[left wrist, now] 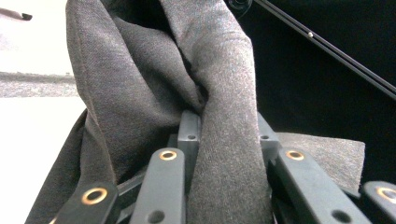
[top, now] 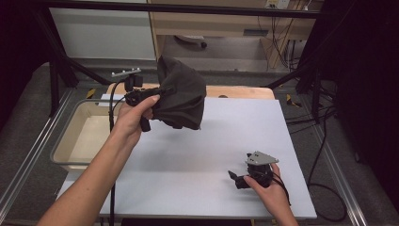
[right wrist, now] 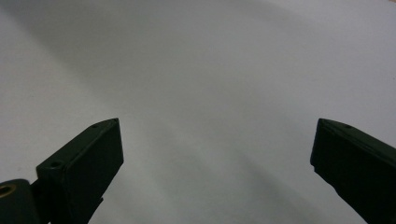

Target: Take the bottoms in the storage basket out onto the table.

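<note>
Left gripper (top: 162, 96) lifted a dark cloth (top: 181, 92) over the table (top: 197, 155)

Its jaws were clamped together on a bunched fold of the cloth (left wrist: 219, 116), which hung in the air above the far left part of the white surface, near the beige tray (top: 70, 136). The right gripper (top: 235, 179) rested low at the near right, its jaws spread wide with nothing between them
</note>
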The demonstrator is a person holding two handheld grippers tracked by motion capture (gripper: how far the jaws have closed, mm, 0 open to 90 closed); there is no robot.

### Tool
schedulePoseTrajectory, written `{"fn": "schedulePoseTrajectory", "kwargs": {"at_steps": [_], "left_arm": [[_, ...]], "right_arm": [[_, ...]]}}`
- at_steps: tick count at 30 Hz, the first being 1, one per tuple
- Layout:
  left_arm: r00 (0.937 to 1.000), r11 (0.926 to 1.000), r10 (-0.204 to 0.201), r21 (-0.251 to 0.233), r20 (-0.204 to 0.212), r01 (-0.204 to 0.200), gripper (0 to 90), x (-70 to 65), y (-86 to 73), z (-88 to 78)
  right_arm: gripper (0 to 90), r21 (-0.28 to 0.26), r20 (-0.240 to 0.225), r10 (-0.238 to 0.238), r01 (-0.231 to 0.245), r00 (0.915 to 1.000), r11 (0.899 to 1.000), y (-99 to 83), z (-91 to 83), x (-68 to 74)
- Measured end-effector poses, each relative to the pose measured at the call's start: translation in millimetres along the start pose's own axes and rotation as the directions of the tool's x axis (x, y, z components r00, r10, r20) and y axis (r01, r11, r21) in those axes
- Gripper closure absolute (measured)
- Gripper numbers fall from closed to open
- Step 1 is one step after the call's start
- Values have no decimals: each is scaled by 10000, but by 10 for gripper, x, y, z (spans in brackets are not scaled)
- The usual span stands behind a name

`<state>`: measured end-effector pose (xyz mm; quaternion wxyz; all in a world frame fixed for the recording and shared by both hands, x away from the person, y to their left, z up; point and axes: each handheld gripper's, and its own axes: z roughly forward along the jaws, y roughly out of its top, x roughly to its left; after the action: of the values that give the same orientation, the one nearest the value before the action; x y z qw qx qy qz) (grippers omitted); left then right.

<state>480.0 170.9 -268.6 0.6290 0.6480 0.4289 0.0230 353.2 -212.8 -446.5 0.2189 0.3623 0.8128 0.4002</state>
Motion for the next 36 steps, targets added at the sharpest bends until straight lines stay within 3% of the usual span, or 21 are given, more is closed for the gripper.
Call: {"fn": "schedulePoseTrajectory", "kwargs": {"at_steps": [36], "left_arm": [[9996, 9952, -263, 948, 93, 253, 716, 16, -427, 421]], "right_arm": [[33, -42, 218, 73, -72, 9997, 10000, -10, -22, -42]]}}
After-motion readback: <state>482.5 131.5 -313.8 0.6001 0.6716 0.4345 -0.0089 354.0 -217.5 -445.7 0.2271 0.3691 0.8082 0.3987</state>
